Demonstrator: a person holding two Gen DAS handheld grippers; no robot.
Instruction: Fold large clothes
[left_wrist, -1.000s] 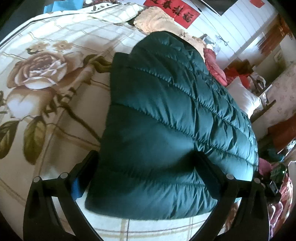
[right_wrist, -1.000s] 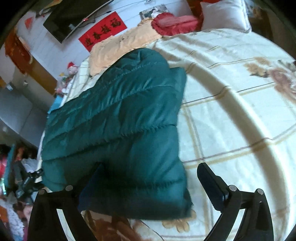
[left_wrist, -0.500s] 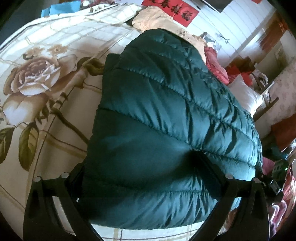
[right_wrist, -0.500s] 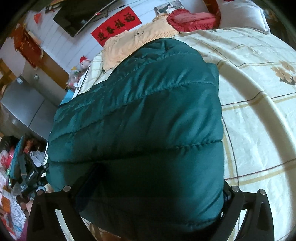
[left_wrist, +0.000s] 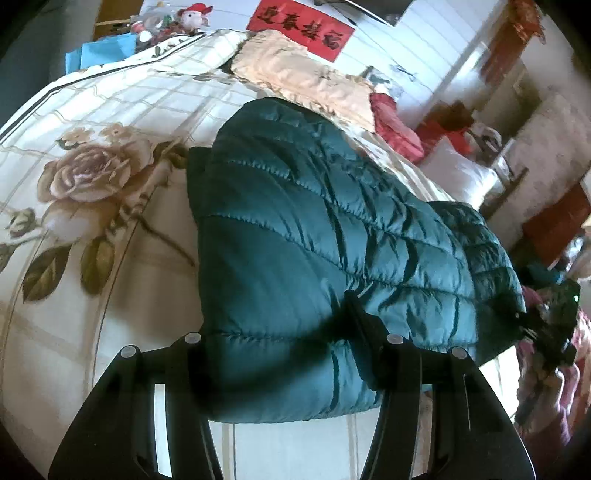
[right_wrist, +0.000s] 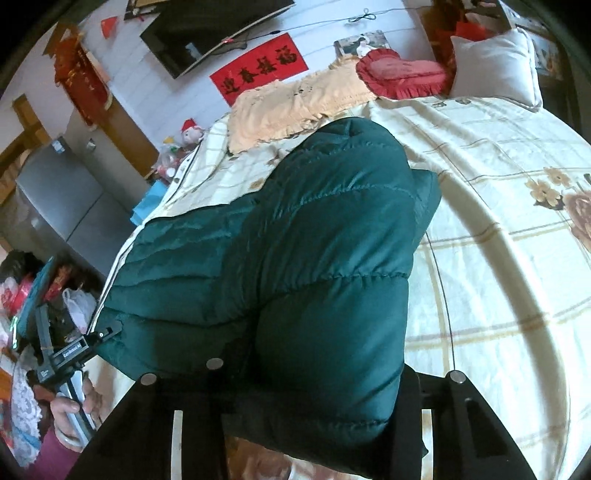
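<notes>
A dark green quilted puffer jacket (left_wrist: 295, 221) lies lengthwise on a cream bedspread with a rose print (left_wrist: 92, 192). My left gripper (left_wrist: 273, 321) has the jacket's near edge between its fingers. The jaws are closing, and the right pad dents the padding into creases. In the right wrist view the same jacket (right_wrist: 314, 240) bulges up between the fingers of my right gripper (right_wrist: 325, 362). Its jaws are closing too, pressing on the other near corner. The gripped edge hangs raised off the bedspread (right_wrist: 498, 266).
At the head of the bed lie a peach blanket (right_wrist: 295, 107), a red heart cushion (right_wrist: 402, 74) and a white pillow (right_wrist: 495, 70). A grey cabinet (right_wrist: 62, 199) and floor clutter stand to the left. A person's hand (right_wrist: 70, 410) holds the other tool.
Both grippers went from wide open around the jacket's near edge to closed onto it. Both rose, and the edge has lifted and bunched off the bedspread.
</notes>
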